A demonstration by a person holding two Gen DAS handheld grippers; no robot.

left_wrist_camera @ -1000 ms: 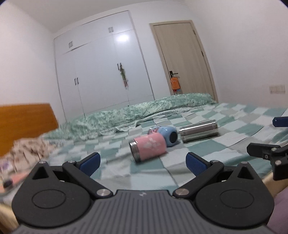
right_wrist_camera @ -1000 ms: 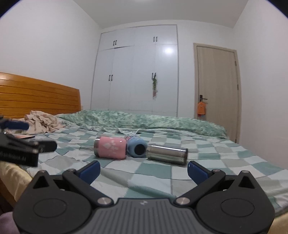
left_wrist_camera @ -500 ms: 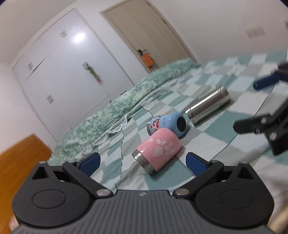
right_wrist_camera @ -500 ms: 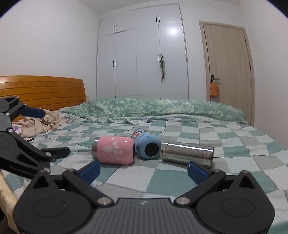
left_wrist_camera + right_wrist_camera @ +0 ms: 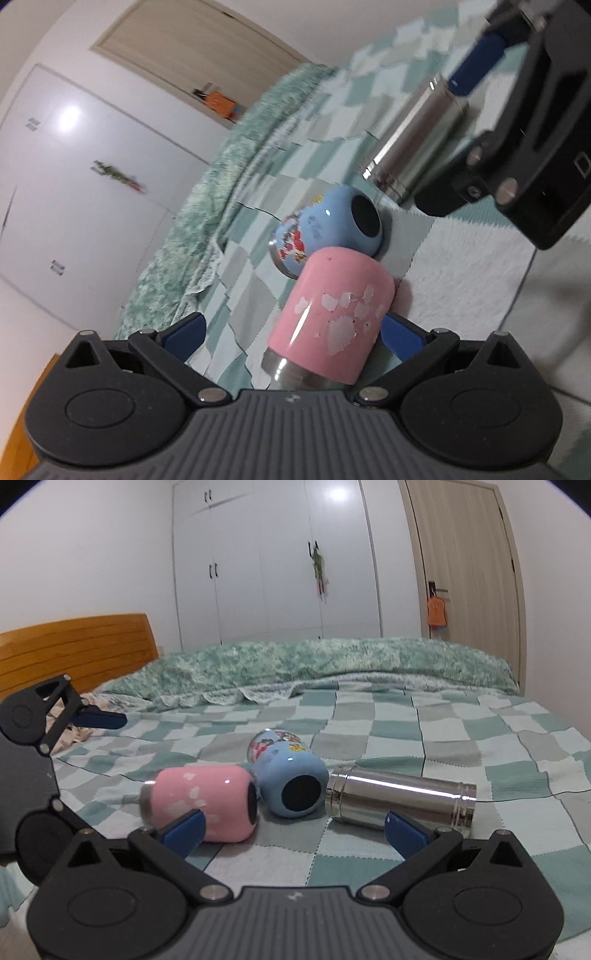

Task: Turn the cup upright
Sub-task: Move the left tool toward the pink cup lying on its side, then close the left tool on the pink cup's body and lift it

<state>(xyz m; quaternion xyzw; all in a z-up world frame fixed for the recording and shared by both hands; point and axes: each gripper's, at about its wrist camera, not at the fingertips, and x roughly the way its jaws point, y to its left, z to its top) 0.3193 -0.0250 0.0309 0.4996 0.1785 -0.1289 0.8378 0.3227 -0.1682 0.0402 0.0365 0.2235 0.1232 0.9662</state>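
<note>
Cups lay toppled in a row on the checked bedspread [image 5: 424,734]: a pink cup [image 5: 203,803], a blue cartoon-printed cup [image 5: 291,779] and a steel flask [image 5: 399,799], none upright. Taking the blue cup as the landmark, the pink cup touched its left side in the right wrist view and the flask lay just beside its right, with a green quilt [image 5: 332,664] bunched well behind it.

The left gripper [image 5: 291,332] was spread wide with nothing between its fingers, tilted over, and the pink cup [image 5: 332,317] sat in the gap with its steel rim end nearest the camera. The right gripper [image 5: 293,829] was likewise wide open and empty, low in front of the blue cup and flask.

By my reading, the step in hand was the left gripper's approach to the pink cup. To do it well, the fingers should straddle the round body squarely across its middle, not the narrower steel rim, and close firmly since the glossy wall may slip. Lifting clear of the blue cup before rotating would avoid knocking it, and the soft bedding called for setting the base down flat.
</note>
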